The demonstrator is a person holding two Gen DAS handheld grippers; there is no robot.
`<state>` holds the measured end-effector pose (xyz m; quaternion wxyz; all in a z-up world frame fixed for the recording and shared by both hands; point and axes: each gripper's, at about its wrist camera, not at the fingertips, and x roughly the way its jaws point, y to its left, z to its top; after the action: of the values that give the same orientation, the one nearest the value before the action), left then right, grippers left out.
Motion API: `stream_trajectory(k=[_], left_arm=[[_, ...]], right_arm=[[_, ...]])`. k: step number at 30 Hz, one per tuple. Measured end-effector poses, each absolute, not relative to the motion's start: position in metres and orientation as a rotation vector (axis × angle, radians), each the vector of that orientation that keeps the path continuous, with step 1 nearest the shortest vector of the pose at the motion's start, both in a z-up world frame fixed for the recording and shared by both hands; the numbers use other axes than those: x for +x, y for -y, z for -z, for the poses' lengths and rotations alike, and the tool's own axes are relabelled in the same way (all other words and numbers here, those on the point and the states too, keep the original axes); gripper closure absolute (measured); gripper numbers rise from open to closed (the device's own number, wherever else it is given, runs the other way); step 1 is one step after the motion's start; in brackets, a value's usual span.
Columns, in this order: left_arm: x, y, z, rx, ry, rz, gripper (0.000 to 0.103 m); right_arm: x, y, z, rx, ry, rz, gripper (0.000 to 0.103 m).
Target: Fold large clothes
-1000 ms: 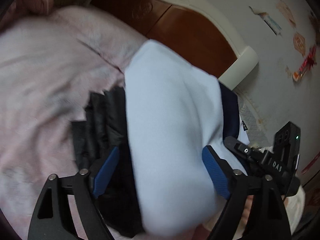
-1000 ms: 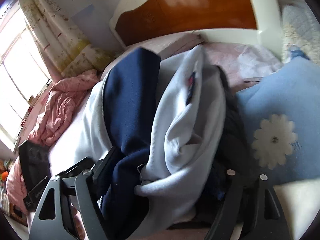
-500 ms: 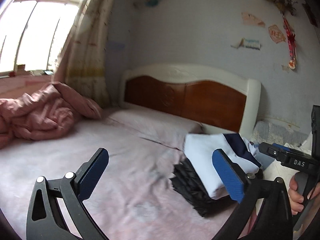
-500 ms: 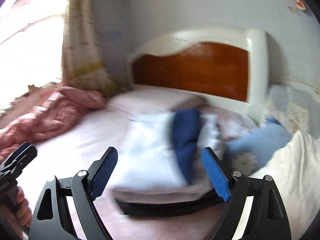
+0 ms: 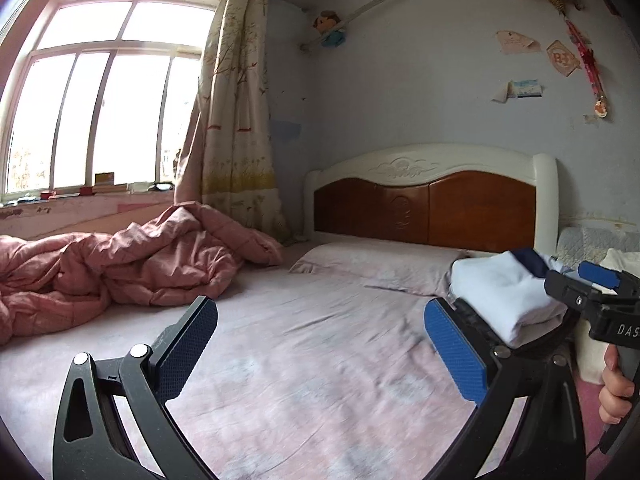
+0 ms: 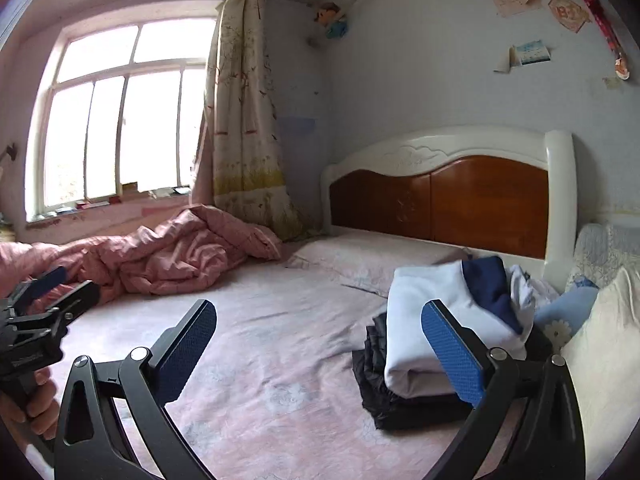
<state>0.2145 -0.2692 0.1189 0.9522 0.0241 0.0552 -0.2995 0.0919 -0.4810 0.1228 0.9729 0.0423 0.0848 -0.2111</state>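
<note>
A folded white and navy garment (image 5: 500, 292) (image 6: 428, 304) lies on top of a folded black garment (image 6: 376, 384) at the right side of the pink bed sheet (image 5: 300, 340), near the headboard. My left gripper (image 5: 320, 312) hangs open over the bare sheet, left of the pile, with nothing between its fingers. My right gripper (image 6: 318, 312) is drawn back from the pile. Its jaws are opening, nothing is between them, and its right finger overlaps the pile's near edge in the picture. A hand (image 5: 616, 388) holds the right gripper's handle.
A crumpled pink quilt (image 5: 120, 264) (image 6: 168, 252) is heaped at the left under the window. A pillow (image 5: 376, 260) lies before the wooden headboard (image 5: 428, 208). A blue flower cushion (image 6: 568, 312) and a cream cushion (image 6: 608, 340) sit right of the pile.
Both grippers let go of the white and navy garment, pulled back from the pile and levelled out. The garment now rests folded on the black one.
</note>
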Motion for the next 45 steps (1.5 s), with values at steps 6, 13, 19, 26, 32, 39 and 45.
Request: stream_trajectory(k=[6, 13, 19, 26, 32, 39, 45], left_arm=[[0.245, 0.269, -0.071, 0.06, -0.203, 0.55, 0.0], [0.263, 0.271, -0.031, 0.081, -0.205, 0.512, 0.0], [0.269, 0.277, -0.019, 0.094, -0.233, 0.496, 0.0], [0.268, 0.282, -0.017, 0.117, -0.239, 0.533, 0.0], [0.269, 0.28, -0.017, 0.104, -0.246, 0.525, 0.0], [0.264, 0.284, -0.018, 0.13, -0.226, 0.515, 0.0], [0.262, 0.287, -0.017, 0.149, -0.218, 0.516, 0.0]], right_arm=[[0.122, 0.492, -0.08, 0.152, -0.275, 0.439, 0.0], [0.147, 0.499, -0.043, 0.065, -0.26, 0.474, 0.0], [0.157, 0.498, -0.015, 0.06, -0.31, 0.501, 0.0], [0.161, 0.499, -0.006, 0.057, -0.334, 0.55, 0.0], [0.161, 0.51, -0.002, 0.108, -0.347, 0.549, 0.0], [0.161, 0.51, -0.002, 0.103, -0.345, 0.548, 0.0], [0.161, 0.509, -0.001, 0.098, -0.346, 0.549, 0.0]])
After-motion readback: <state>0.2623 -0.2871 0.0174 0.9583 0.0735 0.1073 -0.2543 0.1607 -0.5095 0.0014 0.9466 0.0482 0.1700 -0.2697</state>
